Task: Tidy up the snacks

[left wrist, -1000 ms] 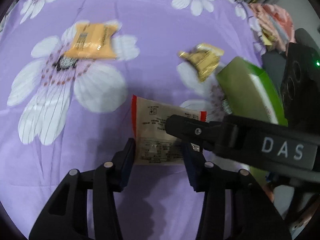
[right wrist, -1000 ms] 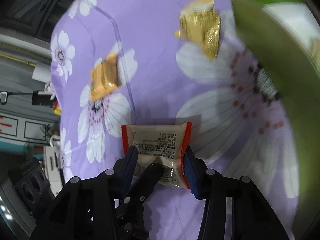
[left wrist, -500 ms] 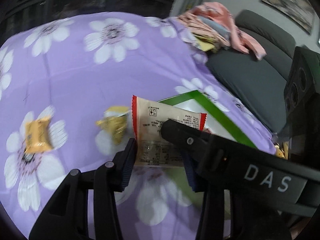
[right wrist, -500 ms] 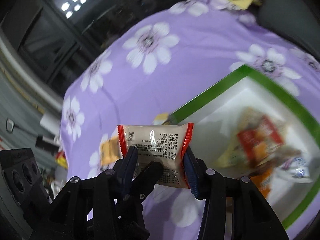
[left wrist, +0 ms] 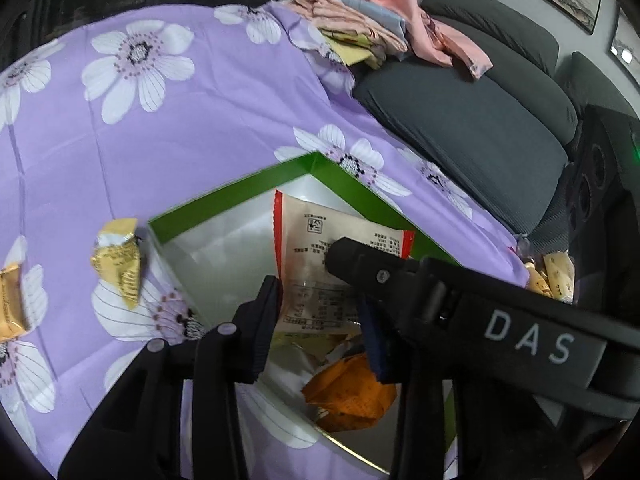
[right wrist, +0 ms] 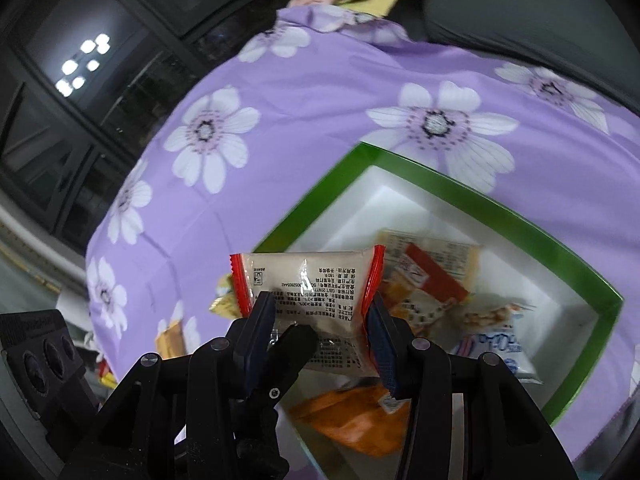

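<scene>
A pale snack packet (left wrist: 320, 264) with red sealed ends hangs over the green-rimmed white box (left wrist: 240, 188). My left gripper (left wrist: 320, 320) has the packet between its pads, and its jaws are closing on it. My right gripper (right wrist: 320, 332) is shut on the same packet (right wrist: 308, 280), its pads on the red ends. In the box (right wrist: 500, 208) lie an orange packet (right wrist: 352, 416), a blue-and-white packet (right wrist: 492, 348) and a red-and-white one (right wrist: 432, 268). A gold-wrapped snack (left wrist: 118, 264) and an orange one (left wrist: 10, 304) lie on the cloth left of the box.
The purple flowered cloth (left wrist: 160, 120) covers the table. Behind it stands a grey sofa (left wrist: 480, 120) with a pile of pink clothes (left wrist: 372, 20). A few pale snacks (left wrist: 552, 276) lie past the table's right edge. Dark windows (right wrist: 80, 60) are at the far left.
Both grippers have risen off the cloth with the packet and carried it to the right. It now hangs over the open box instead of lying on the cloth.
</scene>
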A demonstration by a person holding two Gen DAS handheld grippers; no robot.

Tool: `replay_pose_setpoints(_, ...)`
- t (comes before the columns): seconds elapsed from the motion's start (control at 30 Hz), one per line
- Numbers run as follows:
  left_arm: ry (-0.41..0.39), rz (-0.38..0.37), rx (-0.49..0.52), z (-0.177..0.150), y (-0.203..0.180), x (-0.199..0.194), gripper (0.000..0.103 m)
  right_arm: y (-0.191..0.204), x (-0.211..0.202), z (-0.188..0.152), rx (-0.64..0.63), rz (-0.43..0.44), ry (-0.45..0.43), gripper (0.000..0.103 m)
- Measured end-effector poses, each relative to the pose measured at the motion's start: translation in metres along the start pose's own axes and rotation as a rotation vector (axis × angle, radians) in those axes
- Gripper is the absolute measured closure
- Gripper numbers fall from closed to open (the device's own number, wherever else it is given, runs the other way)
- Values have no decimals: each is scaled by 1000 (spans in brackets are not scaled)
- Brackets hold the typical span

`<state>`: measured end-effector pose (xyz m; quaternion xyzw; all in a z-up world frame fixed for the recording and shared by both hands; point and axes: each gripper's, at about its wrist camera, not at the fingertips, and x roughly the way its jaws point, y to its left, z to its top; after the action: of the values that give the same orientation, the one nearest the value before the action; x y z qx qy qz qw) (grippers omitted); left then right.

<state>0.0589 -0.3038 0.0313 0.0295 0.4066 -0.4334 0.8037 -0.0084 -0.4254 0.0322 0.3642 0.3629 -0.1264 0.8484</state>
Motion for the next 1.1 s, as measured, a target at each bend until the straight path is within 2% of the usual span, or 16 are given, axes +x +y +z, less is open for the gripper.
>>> replay_pose_setpoints(0.2,16,-2,-5,-4,-1,2,63,-9,3,0,26,-56,13,52)
replay_pose_setpoints(0.3,4,-11,-17,-4,4,-9,59,-8,2,0,24,-36,5,50)
replay_pose_setpoints(0.5,-37,-19,-69,-1,25,-32,41,13,-9,-3,-49,-9,-60,41)
replay_pose_setpoints(0.6,-46,12,-86,1,38,-46,39,27,-12,-5,-91,9,-88,33)
replay_pose_setpoints(0.77,-92,112,-115,0,72,-72,27,55,-13,-12,-180,14,-119,32)
replay_pose_setpoints(0.87,-117,152,-162,-3,102,-89,25,72,-10,-17,-218,12,-118,31)
replay_pose_setpoints(0.97,-180,184,-230,-6,133,-111,25,93,-6,-22,-250,10,-105,31)
replay_pose_setpoints(1.1,-198,251,-296,-5,169,-133,25,132,0,-23,-316,69,-84,30)
